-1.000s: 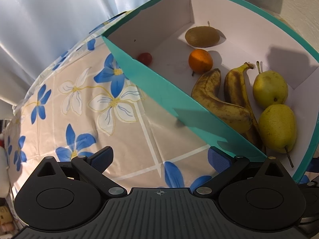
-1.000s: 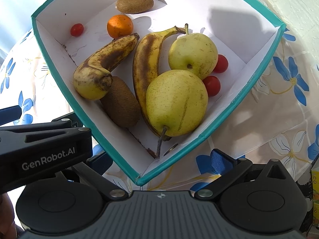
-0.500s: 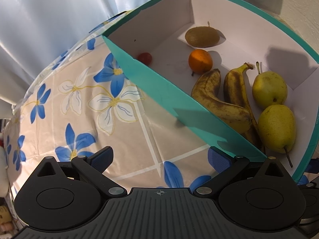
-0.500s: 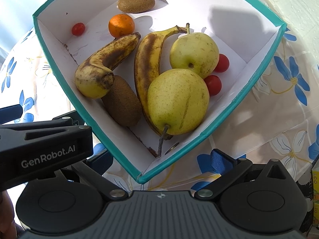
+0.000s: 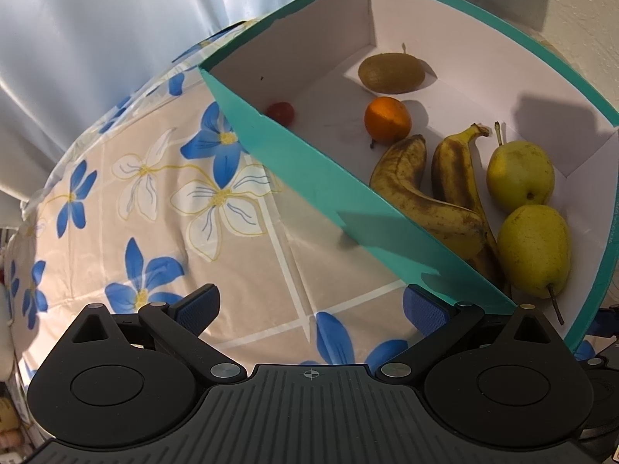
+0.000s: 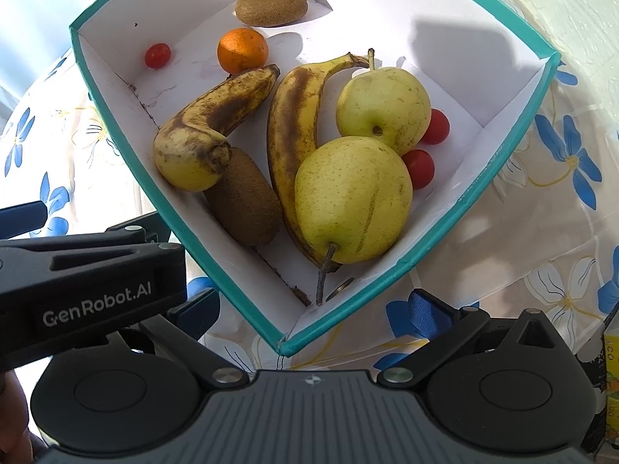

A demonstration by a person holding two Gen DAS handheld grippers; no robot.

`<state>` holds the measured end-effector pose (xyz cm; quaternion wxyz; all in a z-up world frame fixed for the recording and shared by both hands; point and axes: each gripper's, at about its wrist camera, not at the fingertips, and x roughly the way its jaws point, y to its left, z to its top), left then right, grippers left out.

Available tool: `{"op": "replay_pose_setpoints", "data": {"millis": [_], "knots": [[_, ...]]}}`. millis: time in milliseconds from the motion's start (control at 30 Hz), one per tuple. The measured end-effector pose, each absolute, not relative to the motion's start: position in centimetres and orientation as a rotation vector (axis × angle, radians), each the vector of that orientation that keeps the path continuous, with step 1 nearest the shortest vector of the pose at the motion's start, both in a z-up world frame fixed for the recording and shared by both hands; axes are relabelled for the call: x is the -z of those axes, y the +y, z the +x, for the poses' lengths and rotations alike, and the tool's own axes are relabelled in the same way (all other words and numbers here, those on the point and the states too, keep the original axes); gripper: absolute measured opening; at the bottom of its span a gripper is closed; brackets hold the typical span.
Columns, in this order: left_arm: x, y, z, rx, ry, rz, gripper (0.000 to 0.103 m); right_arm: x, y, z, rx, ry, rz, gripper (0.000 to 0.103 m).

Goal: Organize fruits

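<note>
A teal-edged white box (image 6: 506, 166) holds the fruit: two spotted bananas (image 6: 216, 123), two yellow-green pears (image 6: 352, 197), two kiwis (image 6: 247, 201), an orange (image 6: 242, 50) and three cherry tomatoes (image 6: 419, 168). In the left wrist view the box (image 5: 309, 178) shows the bananas (image 5: 418, 197), pears (image 5: 534, 247), orange (image 5: 387, 120), one kiwi (image 5: 390, 72) and one tomato (image 5: 281, 112). My left gripper (image 5: 311, 307) is open and empty over the cloth, beside the box's left wall. My right gripper (image 6: 313, 311) is open and empty at the box's near corner.
A tablecloth with blue and white flowers (image 5: 154, 193) covers the table. A pale curtain (image 5: 96, 38) hangs behind. The left gripper's body (image 6: 89, 278) fills the left of the right wrist view. A yellow carton (image 6: 609, 379) stands at the right edge.
The right wrist view has drifted slightly, so the box sits a little lower and further right in it. The left gripper has stayed still. Both stay open.
</note>
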<state>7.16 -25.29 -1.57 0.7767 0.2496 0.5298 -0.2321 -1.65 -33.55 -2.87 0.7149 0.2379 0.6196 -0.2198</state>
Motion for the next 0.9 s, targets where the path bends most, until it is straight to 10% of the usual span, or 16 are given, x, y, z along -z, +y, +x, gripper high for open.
{"op": "replay_pose_setpoints", "data": {"millis": [900], "knots": [[0.5,-24.9,6.6,0.513,1.134,0.523,0.103,2.2,-33.1,-2.4,0.490,1.363,0.526,0.103]]}}
